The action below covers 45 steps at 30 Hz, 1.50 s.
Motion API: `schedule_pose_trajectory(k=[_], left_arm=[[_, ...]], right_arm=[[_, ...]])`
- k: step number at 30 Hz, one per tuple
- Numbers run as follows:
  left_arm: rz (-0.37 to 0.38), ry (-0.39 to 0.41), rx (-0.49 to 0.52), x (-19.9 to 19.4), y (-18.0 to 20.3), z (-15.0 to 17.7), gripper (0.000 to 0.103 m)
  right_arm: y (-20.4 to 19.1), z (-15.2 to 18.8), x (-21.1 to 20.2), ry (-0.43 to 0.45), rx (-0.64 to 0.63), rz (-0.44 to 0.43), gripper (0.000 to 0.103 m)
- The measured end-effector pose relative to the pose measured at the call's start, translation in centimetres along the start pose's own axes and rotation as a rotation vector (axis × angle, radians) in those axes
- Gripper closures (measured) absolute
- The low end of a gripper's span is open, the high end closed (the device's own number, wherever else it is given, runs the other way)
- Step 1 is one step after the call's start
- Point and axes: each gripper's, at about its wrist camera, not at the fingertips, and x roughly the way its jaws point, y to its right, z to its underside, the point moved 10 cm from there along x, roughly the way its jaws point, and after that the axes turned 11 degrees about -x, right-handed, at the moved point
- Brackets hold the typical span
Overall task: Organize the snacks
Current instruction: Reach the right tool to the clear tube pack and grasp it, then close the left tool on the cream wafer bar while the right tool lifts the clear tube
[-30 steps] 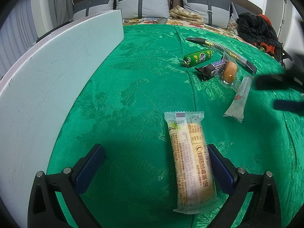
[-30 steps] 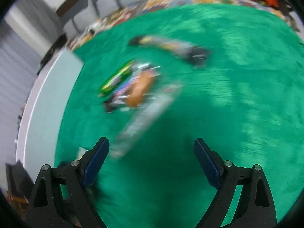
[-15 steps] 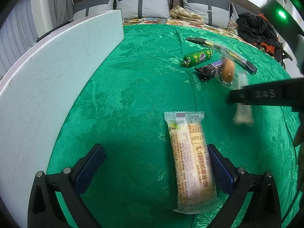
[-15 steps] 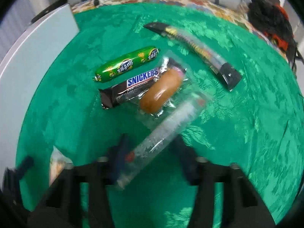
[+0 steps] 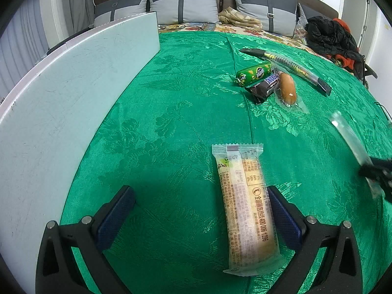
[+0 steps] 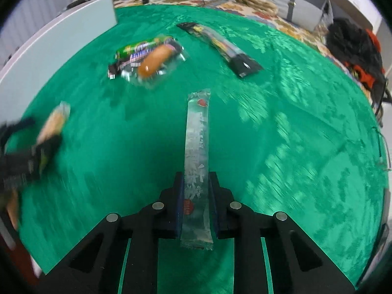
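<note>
from my right wrist camera i see the right gripper (image 6: 196, 196) closed tight on a long clear packet (image 6: 197, 147), its two blue pads pressing the packet's sides near the lower end, the rest sticking straight out ahead over the green cloth (image 6: 281, 134); whether the far end touches the cloth i cannot tell. my left wrist camera shows that same clear packet (image 5: 350, 142) only as a smeared streak at the right edge, with the right gripper (image 5: 377, 171) a dark blur there. the left gripper (image 5: 201, 210) is spread wide and holds nothing, low over the cloth (image 5: 171, 112); a yellow wafer packet (image 5: 247, 210) lies flat between its fingers, close against the right pad, though i cannot say they touch. counting snacks, i make six: the clear packet, the wafer packet, a green sausage roll (image 5: 253, 73), a snickers bar (image 5: 265, 87), a brown bun in clear wrap (image 5: 287, 88) and a long black-ended stick pack (image 5: 289, 67). the roll, bar and bun sit bunched together, the bun's wrap overlapping the bar. in the right view that cluster is blurred, and the left gripper (image 6: 27, 154) with the wafer packet (image 6: 54, 122) is a smudge at the left edge. a pale board (image 5: 61, 103) lies beside the cloth on the left.
</note>
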Motion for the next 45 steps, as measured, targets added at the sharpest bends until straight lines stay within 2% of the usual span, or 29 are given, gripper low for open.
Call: schedule_pose_trajectory(k=[5,6,7,9,13,15,24,30,33,35,36,38,39,40,41,43,45], left_arm=[[0.000,0.000,0.000,0.0,0.0,0.0,0.000],[0.000,0.000,0.000,0.0,0.0,0.0,0.000],[0.000,0.000,0.000,0.0,0.0,0.0,0.000],[0.000,0.000,0.000,0.0,-0.1,0.0,0.000],[0.001,0.000,0.000,0.0,-0.1,0.0,0.000],[0.001,0.000,0.000,0.0,0.0,0.0,0.000],[0.001,0.000,0.000,0.0,-0.1,0.0,0.000],[0.001,0.000,0.001,0.0,-0.1,0.0,0.000],[-0.003,-0.036,0.016,0.1,0.1,0.2,0.000],[-0.008,-0.113,0.026,0.1,0.3,0.6,0.000],[-0.014,-0.134,0.022,0.1,0.3,0.8,0.001],[-0.017,-0.143,0.015,-0.2,0.7,1.0,0.011],[-0.009,-0.133,0.024,-0.5,1.1,0.9,0.028],[0.001,-0.122,0.039,-0.8,1.5,0.8,0.060],[0.019,-0.119,0.069,-1.2,2.2,0.8,0.073],[0.037,-0.144,0.075,-1.6,2.5,1.2,0.074],[0.121,-0.145,-0.009,-2.8,2.2,1.4,0.074]], right_arm=[[0.9,1.9,-0.9,0.067,-0.044,0.028,0.079],[1.0,1.9,-0.9,0.088,-0.037,0.039,0.070],[1.2,1.9,-1.0,0.104,-0.029,0.063,0.054],[1.9,1.9,-1.0,0.130,0.001,0.100,0.038],[3.1,2.7,-0.8,0.183,0.128,0.052,0.027],[3.6,2.8,-0.7,0.186,0.164,0.042,0.027],[3.3,2.6,-0.5,0.185,0.159,0.033,0.023],[3.5,2.8,-0.7,0.211,0.188,-0.014,0.022],[3.2,2.6,-0.5,0.175,0.158,0.007,0.022],[2.8,2.1,-0.2,0.097,0.125,0.000,0.022],[2.3,1.4,-0.3,0.075,0.128,-0.046,0.025],[1.6,0.0,-0.5,0.075,0.113,-0.091,0.026],[1.3,-0.5,0.0,0.033,0.093,-0.092,0.044],[1.2,-0.4,0.5,-0.008,0.088,-0.095,0.070],[1.6,-0.5,0.6,-0.029,0.085,-0.063,0.085],[2.0,-0.4,0.8,-0.065,0.131,-0.090,0.084],[2.4,0.2,0.0,-0.070,0.206,-0.123,0.084]])
